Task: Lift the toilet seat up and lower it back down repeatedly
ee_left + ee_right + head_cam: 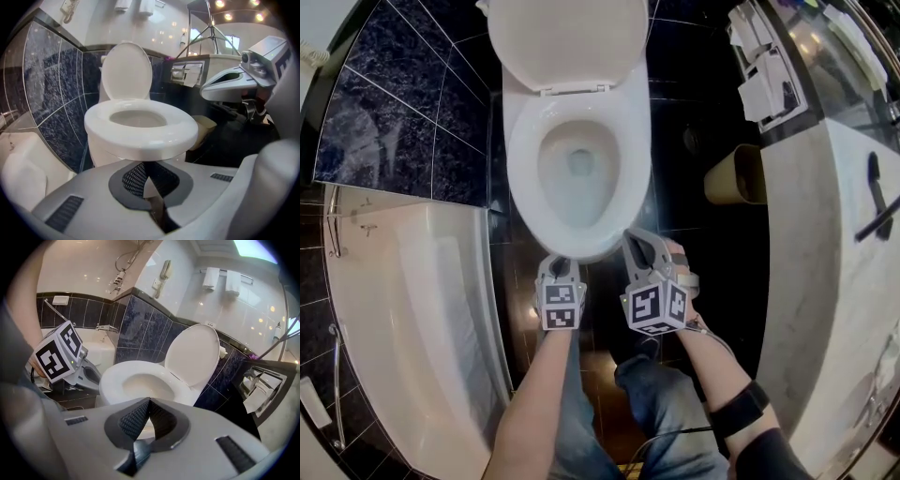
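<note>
The white toilet seat (525,159) lies flat on the bowl, and the lid (567,42) stands up against the wall behind it. My left gripper (561,262) is at the bowl's front rim, shut with nothing between its pads. In the left gripper view the seat (140,133) fills the space just beyond the closed tips (144,164). My right gripper (636,246) is beside it at the front right of the bowl, also shut and empty. The right gripper view shows the seat (112,380) past its tips (149,401), with the left gripper (89,373) at the left.
A white bathtub (403,319) runs along the left. A tan waste bin (736,173) stands on the dark floor right of the toilet, beside a marble counter (825,281). A paper holder (764,80) hangs at the upper right. The person's legs are below the grippers.
</note>
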A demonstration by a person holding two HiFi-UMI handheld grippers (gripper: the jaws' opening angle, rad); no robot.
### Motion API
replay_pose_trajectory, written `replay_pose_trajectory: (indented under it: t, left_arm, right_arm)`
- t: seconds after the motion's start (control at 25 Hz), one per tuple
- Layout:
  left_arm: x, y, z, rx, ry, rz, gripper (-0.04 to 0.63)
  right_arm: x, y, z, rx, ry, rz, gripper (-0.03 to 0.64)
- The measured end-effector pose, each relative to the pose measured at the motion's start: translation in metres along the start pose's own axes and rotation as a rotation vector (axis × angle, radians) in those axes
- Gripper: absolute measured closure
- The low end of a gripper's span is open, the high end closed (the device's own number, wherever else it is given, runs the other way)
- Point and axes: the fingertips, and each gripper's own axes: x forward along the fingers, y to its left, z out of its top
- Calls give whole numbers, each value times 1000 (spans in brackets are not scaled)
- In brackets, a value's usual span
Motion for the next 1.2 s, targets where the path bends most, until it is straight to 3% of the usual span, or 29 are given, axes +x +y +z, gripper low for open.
replay_pose_trajectory:
  t: [0.24, 0.44, 0.64, 0.76, 0.92, 1.2]
  left_arm:
    - [17, 1, -28, -22, 89, -6, 608]
    - [19, 0, -28, -19, 83, -14, 607]
    - [9, 2, -39, -53, 150, 8, 607]
    - [-11, 5, -37, -68, 145, 27, 607]
    - [-40, 9, 12, -50, 77, 41, 607]
    - [-137, 3, 172, 33, -87, 45, 607]
  right_arm:
    - [8, -6, -3, 1, 8, -1, 598]
    - [11, -16, 5, 10, 5, -5, 598]
    - [7, -19, 12, 18, 16, 0, 598]
    - [0, -24, 21, 20, 15, -2, 598]
    - [-20, -35, 42, 34, 18, -7, 598]
    - [-93, -74, 117, 155, 5, -33, 598]
